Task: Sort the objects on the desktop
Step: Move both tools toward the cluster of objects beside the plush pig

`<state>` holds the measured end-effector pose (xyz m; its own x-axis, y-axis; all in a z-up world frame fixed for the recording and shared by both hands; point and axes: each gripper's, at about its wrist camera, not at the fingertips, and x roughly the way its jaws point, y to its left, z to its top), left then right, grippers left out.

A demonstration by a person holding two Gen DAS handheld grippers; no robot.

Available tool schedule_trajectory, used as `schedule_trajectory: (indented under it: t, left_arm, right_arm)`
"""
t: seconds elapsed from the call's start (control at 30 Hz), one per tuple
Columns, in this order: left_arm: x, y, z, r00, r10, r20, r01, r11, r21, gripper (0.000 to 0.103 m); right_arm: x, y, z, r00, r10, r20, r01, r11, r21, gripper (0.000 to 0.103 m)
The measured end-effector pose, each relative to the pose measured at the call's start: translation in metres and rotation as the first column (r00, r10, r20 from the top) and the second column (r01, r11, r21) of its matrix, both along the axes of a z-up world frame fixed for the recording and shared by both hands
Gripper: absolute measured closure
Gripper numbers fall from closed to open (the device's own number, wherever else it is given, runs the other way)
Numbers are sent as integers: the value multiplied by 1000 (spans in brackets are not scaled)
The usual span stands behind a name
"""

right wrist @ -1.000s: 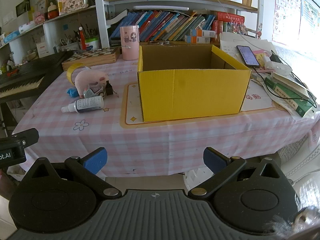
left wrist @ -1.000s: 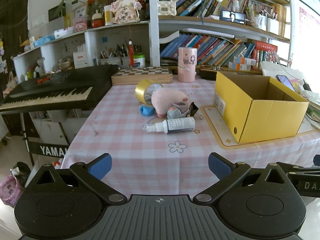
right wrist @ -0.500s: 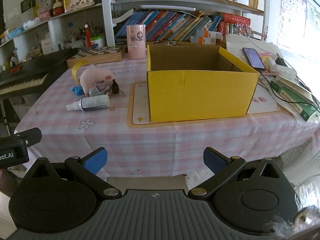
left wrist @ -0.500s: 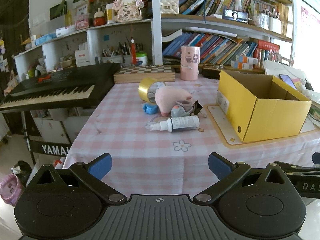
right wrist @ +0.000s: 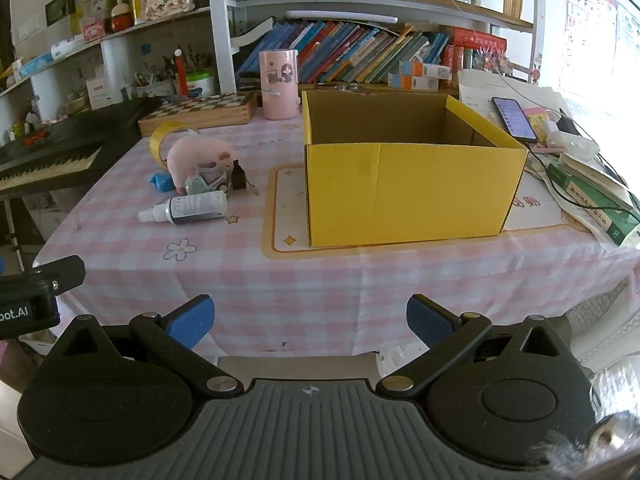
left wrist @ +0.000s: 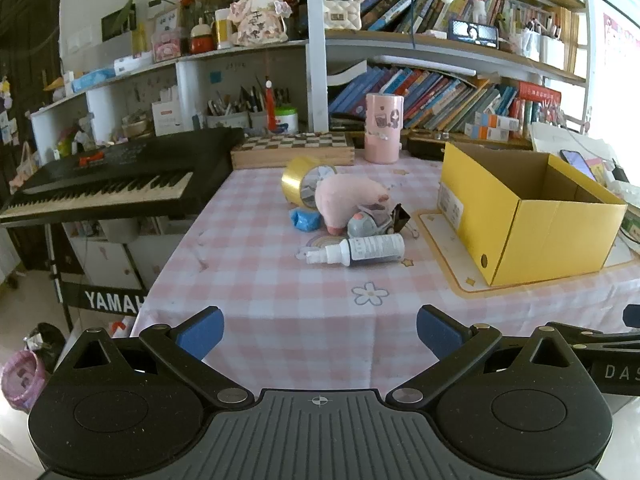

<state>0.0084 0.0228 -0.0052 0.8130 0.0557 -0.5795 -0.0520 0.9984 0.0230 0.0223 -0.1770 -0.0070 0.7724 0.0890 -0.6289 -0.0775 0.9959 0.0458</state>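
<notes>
A heap of small objects lies on the pink checked tablecloth [left wrist: 260, 280]: a spray bottle [left wrist: 360, 249] on its side, a pink plush toy [left wrist: 348, 199], a roll of yellow tape [left wrist: 302, 182], a blue lump [left wrist: 305, 219], a small grey toy [left wrist: 368, 224] and a black binder clip [left wrist: 401, 216]. Right of them stands an open, empty yellow cardboard box [right wrist: 408, 184]. The bottle [right wrist: 192, 208] and plush [right wrist: 198, 156] also show in the right wrist view. My left gripper [left wrist: 319, 330] is open before the table's front edge. My right gripper [right wrist: 308, 320] is open too, facing the box.
A pink cylinder [left wrist: 383, 128] and a chessboard box [left wrist: 292, 148] stand at the back of the table. A black keyboard [left wrist: 112, 180] borders the left side. A phone [right wrist: 514, 118], books [right wrist: 592, 196] and cables crowd the right edge. Bookshelves [right wrist: 360, 52] rise behind.
Both grippers have drawn back slightly and risen, so the table, box and objects look a little smaller and lower in view. Nothing on the table has moved.
</notes>
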Motion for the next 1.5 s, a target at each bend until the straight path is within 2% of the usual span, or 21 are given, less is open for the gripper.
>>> schedule_trajectory:
  t: [0.4, 0.57, 0.77, 0.97, 1.5]
  left_arm:
    - [3, 10, 3, 1000, 10, 3, -10, 1000, -8, 0]
    - [4, 10, 3, 1000, 15, 1, -15, 999, 36, 0]
    - [7, 13, 4, 1000, 16, 2, -16, 999, 47, 0]
    - [8, 16, 3, 1000, 18, 5, -18, 1000, 19, 0]
    - [16, 42, -1, 994, 107, -32, -106, 994, 24, 0]
  right_arm:
    - [1, 7, 4, 1000, 12, 10, -12, 1000, -4, 0]
    - [2, 11, 4, 1000, 14, 17, -14, 1000, -7, 0]
    - [4, 16, 4, 1000, 19, 16, -18, 1000, -10, 0]
    - [7, 24, 5, 1000, 26, 10, -26, 1000, -8, 0]
    - [26, 53, 1, 990, 135, -27, -136, 990, -29, 1]
